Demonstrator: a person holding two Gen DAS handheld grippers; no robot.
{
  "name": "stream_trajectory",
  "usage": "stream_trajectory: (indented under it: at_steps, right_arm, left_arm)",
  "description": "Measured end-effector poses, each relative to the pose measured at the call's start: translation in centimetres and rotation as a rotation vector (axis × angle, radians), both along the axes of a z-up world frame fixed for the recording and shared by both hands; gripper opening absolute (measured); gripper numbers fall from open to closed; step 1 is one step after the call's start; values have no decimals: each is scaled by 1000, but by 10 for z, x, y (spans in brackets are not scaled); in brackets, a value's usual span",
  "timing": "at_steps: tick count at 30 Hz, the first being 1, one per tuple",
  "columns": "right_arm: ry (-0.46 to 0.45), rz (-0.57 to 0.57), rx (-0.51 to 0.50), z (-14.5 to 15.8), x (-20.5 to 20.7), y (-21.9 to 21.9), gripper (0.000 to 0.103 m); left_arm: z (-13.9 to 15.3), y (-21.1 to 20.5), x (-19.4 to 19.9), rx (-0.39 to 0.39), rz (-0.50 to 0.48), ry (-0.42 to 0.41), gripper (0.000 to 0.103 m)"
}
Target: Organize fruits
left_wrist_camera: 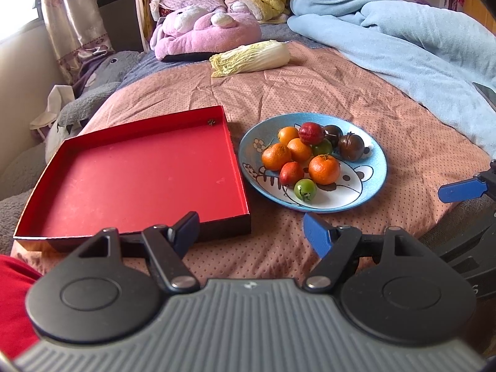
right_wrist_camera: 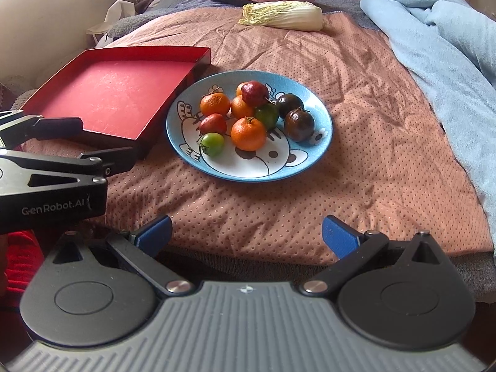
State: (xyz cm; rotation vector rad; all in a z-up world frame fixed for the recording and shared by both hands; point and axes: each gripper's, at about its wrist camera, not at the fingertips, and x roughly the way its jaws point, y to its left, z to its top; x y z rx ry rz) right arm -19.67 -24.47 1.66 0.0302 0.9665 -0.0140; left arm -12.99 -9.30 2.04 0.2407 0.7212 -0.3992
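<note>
On the bed's pink quilt (left_wrist_camera: pixel 279 93), the red tray (left_wrist_camera: pixel 139 170) lies left, touching the blue plate (left_wrist_camera: pixel 376 167) piled with oranges (left_wrist_camera: pixel 324 169) and other fruits. Near the bed's front edge, the left hand-held gripper (left_wrist_camera: pixel 251 232) and right hand-held gripper (right_wrist_camera: pixel 246 235) hover spread wide, holding nothing.

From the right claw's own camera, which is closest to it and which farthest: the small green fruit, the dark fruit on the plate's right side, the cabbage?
1. The small green fruit, at the plate's near left, closest to the right claw.
2. The dark fruit, on the plate's right side, a little farther back.
3. The cabbage, far back on the bedspread.
</note>
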Motion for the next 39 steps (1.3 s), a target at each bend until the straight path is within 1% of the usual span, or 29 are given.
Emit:
stream_trajectory:
  at_steps: [39]
  right_arm:
    - [8, 8, 17, -6, -1, 2, 103]
  left_arm:
    - [0, -1, -1, 9, -3, -12, 76]
